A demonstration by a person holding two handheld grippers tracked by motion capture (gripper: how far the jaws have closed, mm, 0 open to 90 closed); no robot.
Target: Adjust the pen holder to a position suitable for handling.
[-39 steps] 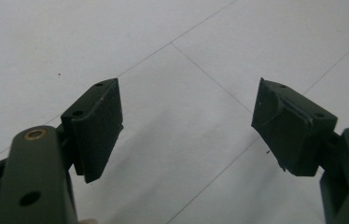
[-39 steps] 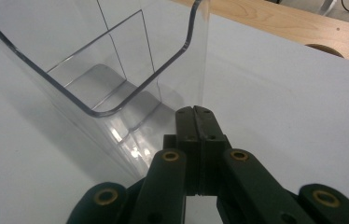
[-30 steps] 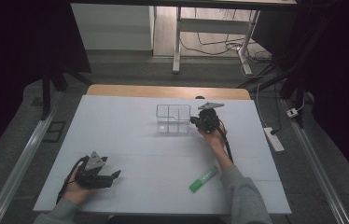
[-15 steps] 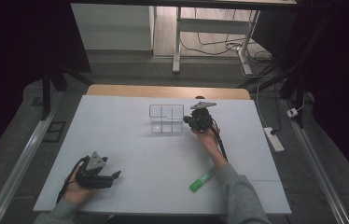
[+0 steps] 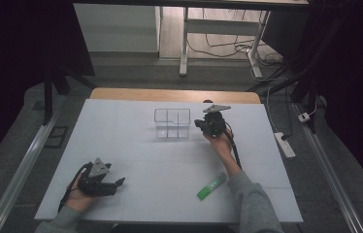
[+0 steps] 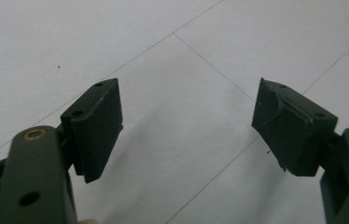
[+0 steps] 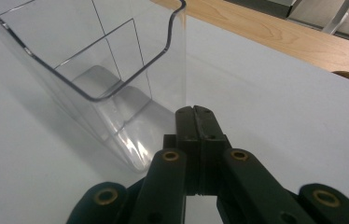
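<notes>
Clear bin (image 5: 172, 123) was best nudged slowly by the right gripper (image 7: 196, 112), its jaws pressed together empty against the corner.

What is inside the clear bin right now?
Nothing shows inside the clear bin: through its walls the right gripper view shows bare dividers and floor. The far compartments are partly cut off in that view, but from the high view they look bare too.

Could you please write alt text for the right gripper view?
The right gripper, jaws shut, presses its tips against a corner of a clear plastic box with inner dividers. The box stands on a white table, whose wooden edge runs behind.
</notes>
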